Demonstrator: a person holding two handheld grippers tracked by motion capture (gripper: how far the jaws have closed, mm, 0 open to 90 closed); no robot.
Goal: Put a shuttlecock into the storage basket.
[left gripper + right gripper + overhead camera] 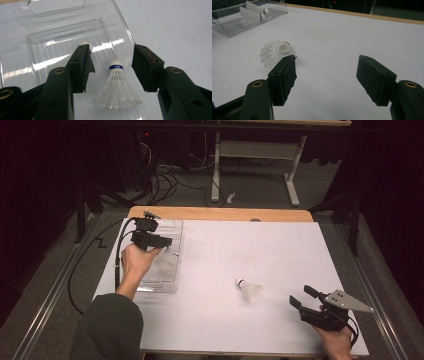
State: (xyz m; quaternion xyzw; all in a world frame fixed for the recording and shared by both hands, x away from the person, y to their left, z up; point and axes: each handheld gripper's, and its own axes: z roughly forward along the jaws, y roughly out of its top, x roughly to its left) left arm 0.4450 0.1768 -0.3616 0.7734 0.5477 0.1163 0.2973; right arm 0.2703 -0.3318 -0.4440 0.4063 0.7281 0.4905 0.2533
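A clear plastic tray [161, 285] lies at the left of the white-covered table. My left gripper [168, 241] hovers over it, open. Seen along its jaws [112, 50], a white shuttlecock [117, 87] with a blue band lies on the tray floor [62, 30] below the gap, untouched by the pads. A second cork tip [86, 45] peeks out behind the left jaw. Both tray shuttlecocks [252, 15] appear far off in the right gripper view. Another shuttlecock [250, 291] lies on its side on the sheet. My right gripper [300, 294] rests near the front right, open and empty [326, 60], that shuttlecock [275, 51] just beyond its left jaw.
A white sheet [250, 245] covers the wooden table, whose bare edge [220, 213] shows at the back. A black cable [118, 265] trails from the left gripper off the table's left side. Beyond the table stand a white desk frame [216, 170] and floor cables [165, 180].
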